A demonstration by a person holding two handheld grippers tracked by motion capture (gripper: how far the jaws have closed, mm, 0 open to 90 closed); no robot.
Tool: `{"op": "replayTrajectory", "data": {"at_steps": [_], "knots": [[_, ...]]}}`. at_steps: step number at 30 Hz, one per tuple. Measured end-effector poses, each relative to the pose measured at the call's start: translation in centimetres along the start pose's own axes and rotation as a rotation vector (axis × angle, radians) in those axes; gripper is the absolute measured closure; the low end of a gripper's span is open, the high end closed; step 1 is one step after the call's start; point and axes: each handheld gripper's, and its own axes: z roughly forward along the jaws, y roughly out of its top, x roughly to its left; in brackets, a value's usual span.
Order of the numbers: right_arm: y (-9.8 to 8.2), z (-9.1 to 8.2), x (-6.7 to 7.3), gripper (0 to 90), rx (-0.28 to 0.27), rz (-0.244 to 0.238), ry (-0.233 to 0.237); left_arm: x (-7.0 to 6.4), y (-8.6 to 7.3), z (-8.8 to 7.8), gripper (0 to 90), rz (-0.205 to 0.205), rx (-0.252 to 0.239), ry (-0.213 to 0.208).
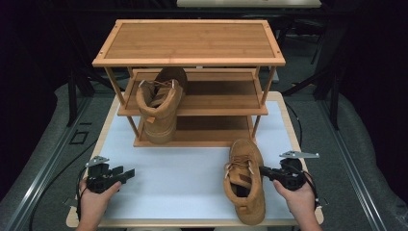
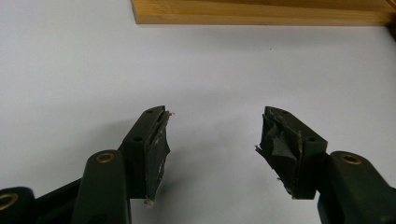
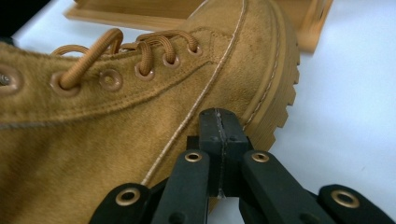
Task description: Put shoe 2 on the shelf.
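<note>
Lower right of the frame, the right gripper [image 1: 263, 170], fingers closed and empty, nudges the boot [image 1: 244, 180]; it could topple. The left gripper [image 1: 129, 173] idles open.

The worktop [image 1: 192, 173] has a pale, matte white surface with a light wooden rim running round its edges; it is evenly lit from above, with only soft shadows. On its far half stands a three-tier bamboo rack [image 1: 190, 41] — warm orange-brown boards on slim posts, the top tier widest and bare. Around the worktop the floor [image 1: 365, 144] is grey, carpet-like, crossed on the left and right by pale metal rails [image 1: 43, 163] that run from near to far. Dark stand legs [image 1: 72, 96] rise at the far left and far right. Beyond them the room falls into near-black — no wall or window can be made out.
</note>
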Motion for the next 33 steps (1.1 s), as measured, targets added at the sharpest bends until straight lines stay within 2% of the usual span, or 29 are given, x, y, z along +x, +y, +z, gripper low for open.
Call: {"op": "replayTrajectory", "data": {"at_steps": [1,2,4,5,6,7,10,12,13,16,17,21,25,31,33], "knots": [[-0.2,0.0,-0.7,90.0,-0.007,0.028,0.018,0.0,0.0,0.0,40.9,-0.001,-0.003,0.003],[-0.5,0.0,-1.3,90.0,0.01,0.045,0.023,0.0,0.0,0.0,40.8,-0.004,-0.005,0.003],[-1.0,0.1,-2.2,90.0,0.015,0.067,0.001,0.1,0.0,0.0,40.9,-0.006,-0.003,0.004],[-1.3,0.2,-2.5,90.0,-0.015,0.089,0.004,0.1,0.0,0.0,40.8,-0.006,-0.003,0.004],[-1.5,0.3,-2.8,90.0,-0.057,0.116,0.062,0.2,0.0,0.0,40.9,-0.008,-0.001,0.003],[-1.5,0.1,-3.0,90.0,-0.045,0.119,0.093,0.2,-0.1,0.1,40.8,-0.01,0.0,0.002],[-1.5,0.1,-3.0,90.0,-0.032,0.1,0.062,0.2,-0.1,0.2,40.9,-0.008,0.001,0.001],[-1.4,0.0,-3.0,90.0,-0.019,0.099,0.069,0.2,-0.1,0.2,40.8,-0.005,0.001,0.0],[-1.4,0.1,-2.9,90.0,-0.038,0.098,0.049,0.2,-0.1,0.2,40.8,-0.007,0.002,-0.001],[-1.3,0.0,-2.6,86.5,-0.025,0.095,0.019,0.2,-0.2,0.2,40.8,-0.01,0.007,-0.002],[-1.2,-0.1,-2.5,84.6,-0.018,0.096,-0.007,0.2,-0.2,0.2,40.9,-0.01,0.007,-0.002],[-0.5,-0.8,-2.3,78.5,-0.013,0.134,-0.007,0.2,-0.2,0.2,40.8,-0.011,0.004,-0.003],[1.1,-2.5,-1.3,70.2,0.003,0.15,-0.01,0.3,-0.2,0.2,40.9,-0.011,0.007,-0.001],[3.4,-5.3,1.4,65.9,-0.048,0.081,-0.031,0.2,-0.2,0.3,40.8,-0.012,0.006,-0.001],[3.6,-5.9,2.2,63.4,-0.067,0.065,-0.005,0.2,-0.2,0.2,40.8,-0.01,0.007,0.0]]}}
